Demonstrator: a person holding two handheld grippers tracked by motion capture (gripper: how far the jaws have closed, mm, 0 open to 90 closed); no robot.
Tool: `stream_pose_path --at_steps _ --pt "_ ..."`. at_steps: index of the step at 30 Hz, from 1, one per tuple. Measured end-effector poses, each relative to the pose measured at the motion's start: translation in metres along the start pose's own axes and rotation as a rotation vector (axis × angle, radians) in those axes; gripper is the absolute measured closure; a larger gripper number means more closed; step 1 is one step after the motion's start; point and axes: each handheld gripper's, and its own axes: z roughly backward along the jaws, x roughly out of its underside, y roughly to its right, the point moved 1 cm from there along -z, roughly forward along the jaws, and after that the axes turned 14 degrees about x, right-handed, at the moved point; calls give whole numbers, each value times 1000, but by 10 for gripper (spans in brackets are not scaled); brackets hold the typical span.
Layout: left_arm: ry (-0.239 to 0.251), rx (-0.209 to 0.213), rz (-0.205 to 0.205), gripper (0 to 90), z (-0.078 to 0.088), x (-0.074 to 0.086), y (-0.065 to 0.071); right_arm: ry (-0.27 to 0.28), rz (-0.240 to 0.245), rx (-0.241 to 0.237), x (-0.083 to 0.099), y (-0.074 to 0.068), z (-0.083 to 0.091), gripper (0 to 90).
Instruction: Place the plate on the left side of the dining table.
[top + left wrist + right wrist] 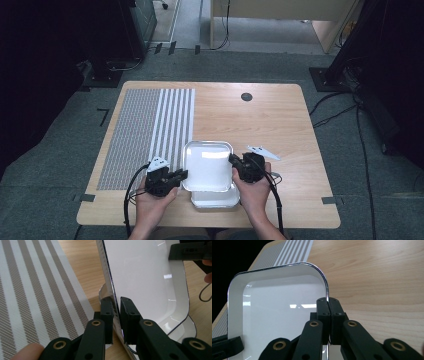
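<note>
Both hands work at the near table (280, 125) edge: left tongs (181, 175) and right tongs (233, 159) clamp opposite rims of the glossy white rectangular tray (207, 162), raised over a second white tray (215, 200). Next, I judge: carry it level, hands matched.

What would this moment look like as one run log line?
left gripper: shut on white tray left rim | right gripper: shut on right rim | tray lifted, tilted | second tray below on table
</note>
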Motion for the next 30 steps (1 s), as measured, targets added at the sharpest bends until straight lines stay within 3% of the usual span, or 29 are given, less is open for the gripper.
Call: stream_pose_path --at_steps 19,30 --pt "82 -58 31 839 45 -20 -37 38 34 -48 -22 -60 -17 897" --pt "121 -98 67 854 62 -27 -63 26 36 -61 -30 -92 -36 897"
